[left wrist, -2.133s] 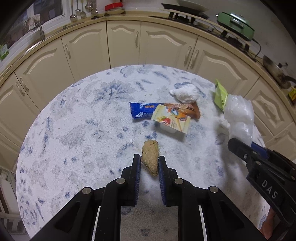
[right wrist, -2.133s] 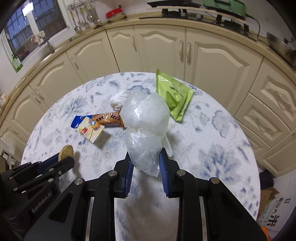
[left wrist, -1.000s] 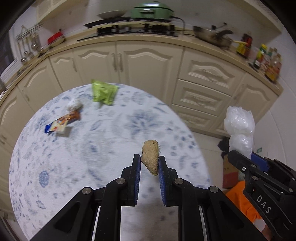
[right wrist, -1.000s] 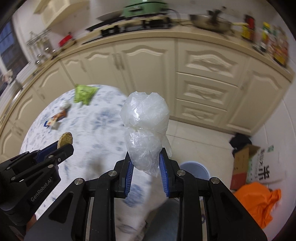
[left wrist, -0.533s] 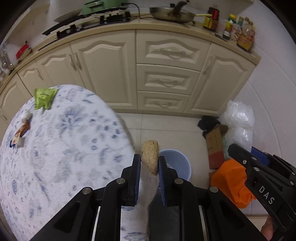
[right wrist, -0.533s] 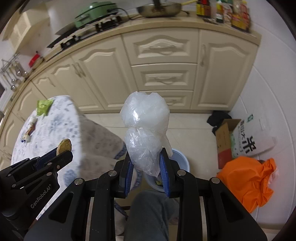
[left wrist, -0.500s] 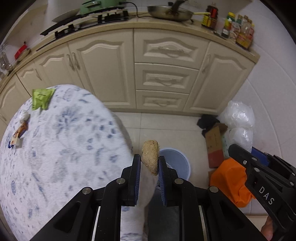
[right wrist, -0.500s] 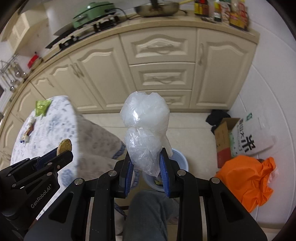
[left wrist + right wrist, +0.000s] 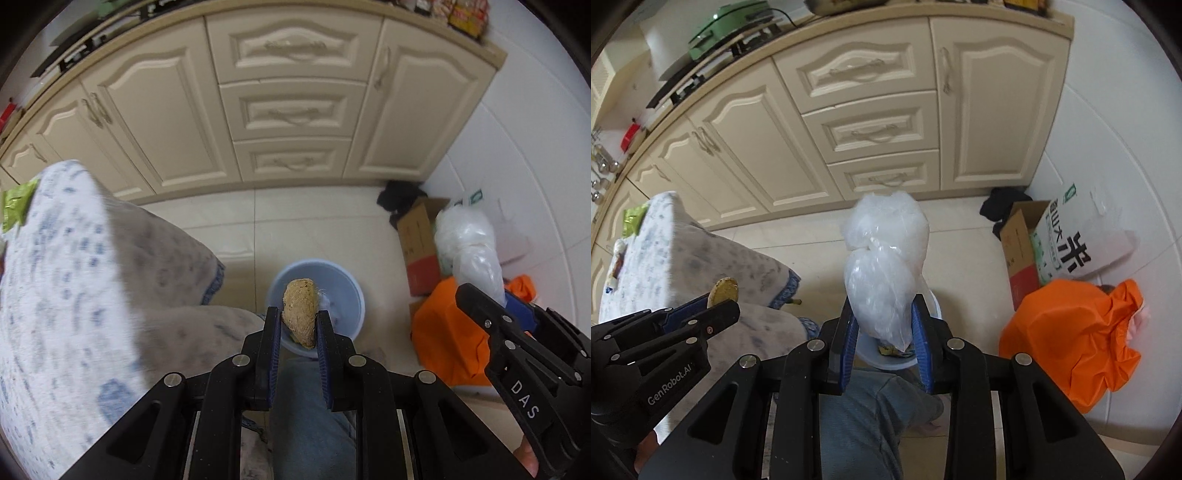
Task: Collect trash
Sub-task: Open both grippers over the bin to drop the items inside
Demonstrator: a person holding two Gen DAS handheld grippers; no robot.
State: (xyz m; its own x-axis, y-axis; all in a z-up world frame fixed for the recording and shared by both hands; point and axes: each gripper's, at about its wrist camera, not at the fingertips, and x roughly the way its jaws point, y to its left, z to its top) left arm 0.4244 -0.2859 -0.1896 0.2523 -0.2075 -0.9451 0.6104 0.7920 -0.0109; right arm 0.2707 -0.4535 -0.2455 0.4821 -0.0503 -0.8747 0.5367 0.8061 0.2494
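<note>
Both grippers hang loaded over the pale blue bin [image 9: 349, 295].

Left gripper [image 9: 298, 325] is clamped on a brown, crusty food scrap [image 9: 300, 310], directly above the bin. Right gripper [image 9: 884, 334] pinches a crumpled clear plastic bag [image 9: 884, 266]. Beyond lie an orange bag [image 9: 1067, 332], a cardboard box [image 9: 1021, 254] and cream cabinets [image 9: 871, 110]; the cloth-covered table [image 9: 55, 277] sits left.

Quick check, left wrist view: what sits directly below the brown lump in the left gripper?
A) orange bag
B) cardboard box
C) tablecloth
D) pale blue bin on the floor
D: the brown lump, pinched in the left gripper, overlaps the open mouth of the pale blue bin on the floor tiles; the orange bag and cardboard box lie off to the right.
</note>
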